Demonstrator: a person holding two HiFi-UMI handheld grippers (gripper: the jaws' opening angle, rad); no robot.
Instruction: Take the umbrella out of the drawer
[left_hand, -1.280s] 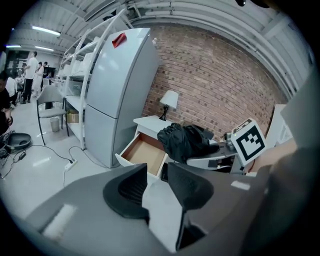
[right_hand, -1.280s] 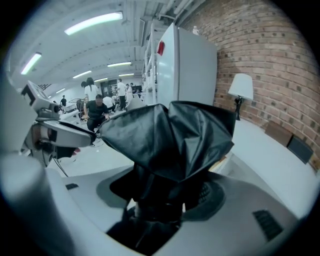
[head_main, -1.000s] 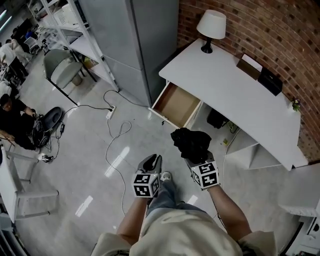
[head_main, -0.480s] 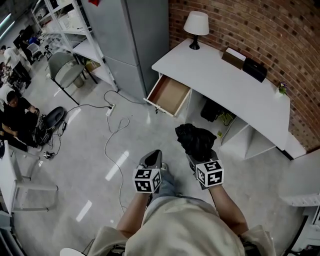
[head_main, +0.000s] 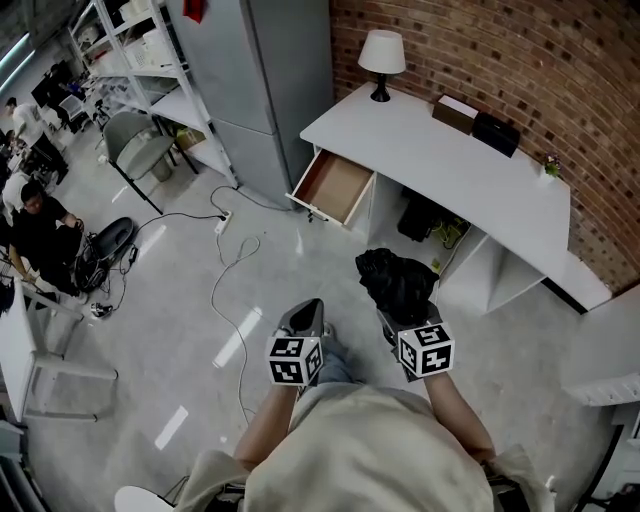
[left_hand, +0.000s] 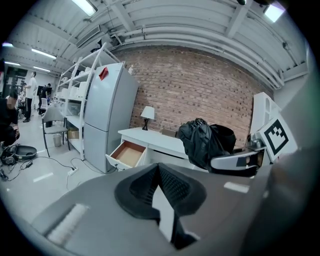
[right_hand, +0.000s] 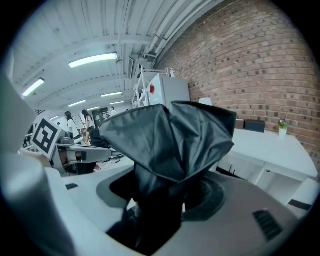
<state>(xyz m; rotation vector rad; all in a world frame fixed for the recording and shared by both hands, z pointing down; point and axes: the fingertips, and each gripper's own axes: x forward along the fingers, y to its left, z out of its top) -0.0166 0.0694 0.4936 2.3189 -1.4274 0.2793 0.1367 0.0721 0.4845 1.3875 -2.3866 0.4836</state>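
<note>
A black folded umbrella (head_main: 396, 283) (right_hand: 172, 145) is held up in the air, well away from the desk, with my right gripper (head_main: 405, 318) shut on its lower part. In the left gripper view the umbrella (left_hand: 205, 142) hangs at the right. My left gripper (head_main: 305, 318) (left_hand: 159, 170) is shut and holds nothing, level with the right one and to its left. The wooden drawer (head_main: 335, 187) (left_hand: 127, 153) stands pulled out of the white desk (head_main: 440, 160) and looks bare inside.
A table lamp (head_main: 382, 55) and two dark boxes (head_main: 478, 122) stand on the desk by the brick wall. A grey refrigerator (head_main: 255, 90) stands left of the drawer. A white cable (head_main: 228, 275) trails over the floor. Shelves, a chair (head_main: 135, 150) and seated people (head_main: 40, 225) are at the left.
Both grippers have drawn back from the desk, the umbrella going along in the right one. The left gripper's jaws have closed.
</note>
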